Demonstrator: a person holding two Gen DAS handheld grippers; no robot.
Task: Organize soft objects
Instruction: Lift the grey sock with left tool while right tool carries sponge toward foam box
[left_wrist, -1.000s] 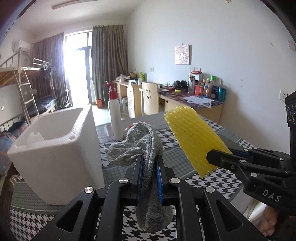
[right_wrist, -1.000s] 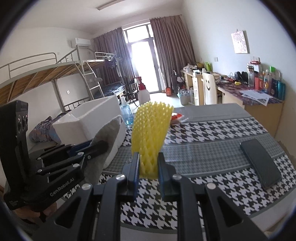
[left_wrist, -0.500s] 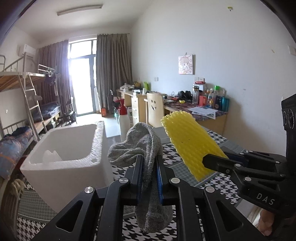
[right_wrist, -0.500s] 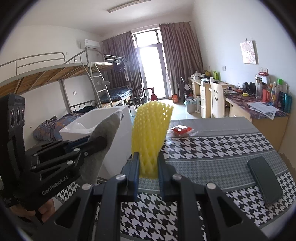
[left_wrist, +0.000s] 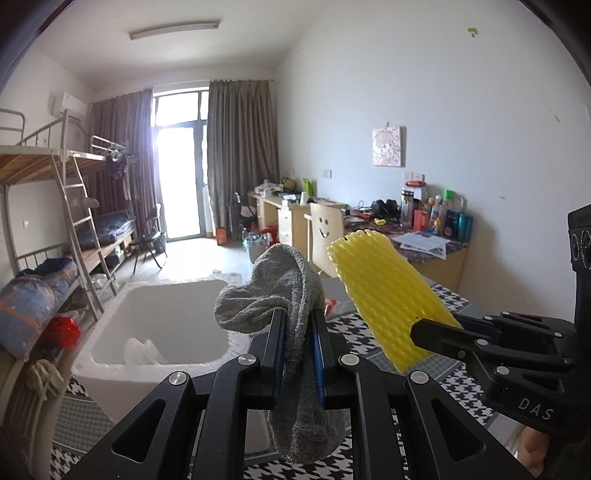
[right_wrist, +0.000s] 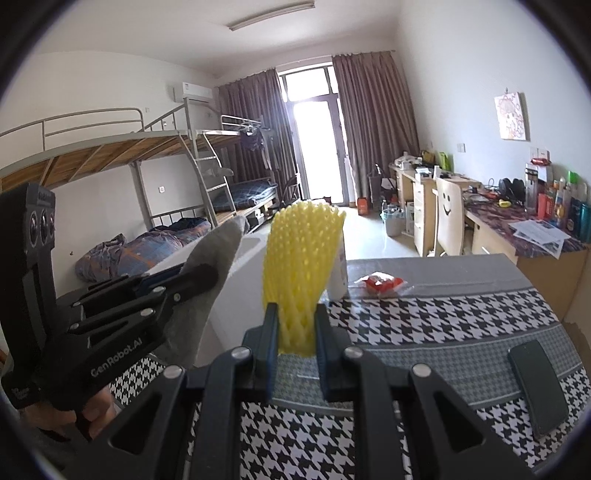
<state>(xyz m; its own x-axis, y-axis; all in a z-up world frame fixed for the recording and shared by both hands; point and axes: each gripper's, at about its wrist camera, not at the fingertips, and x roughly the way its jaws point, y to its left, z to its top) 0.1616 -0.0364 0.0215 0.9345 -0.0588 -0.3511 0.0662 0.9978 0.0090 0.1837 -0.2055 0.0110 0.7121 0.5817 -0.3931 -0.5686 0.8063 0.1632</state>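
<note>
My left gripper (left_wrist: 297, 325) is shut on a grey sock (left_wrist: 284, 295), held up in the air above the near edge of a white foam box (left_wrist: 162, 328). My right gripper (right_wrist: 295, 317) is shut on a yellow foam net sleeve (right_wrist: 299, 254), held upright over the houndstooth table (right_wrist: 424, 317). The sleeve (left_wrist: 388, 299) and right gripper (left_wrist: 439, 334) show at the right of the left wrist view. The sock (right_wrist: 210, 277) and left gripper (right_wrist: 201, 278) show at the left of the right wrist view.
The foam box holds a small white item (left_wrist: 142, 350). A dark phone (right_wrist: 535, 387) lies at the table's right. A red snack packet (right_wrist: 380, 282) and a white bottle (right_wrist: 338, 275) stand at the far side. Bunk beds are left, desks right.
Both grippers have risen with their loads; the foam box now sits lower in the left wrist view and its inside shows. Both grips are unchanged.
</note>
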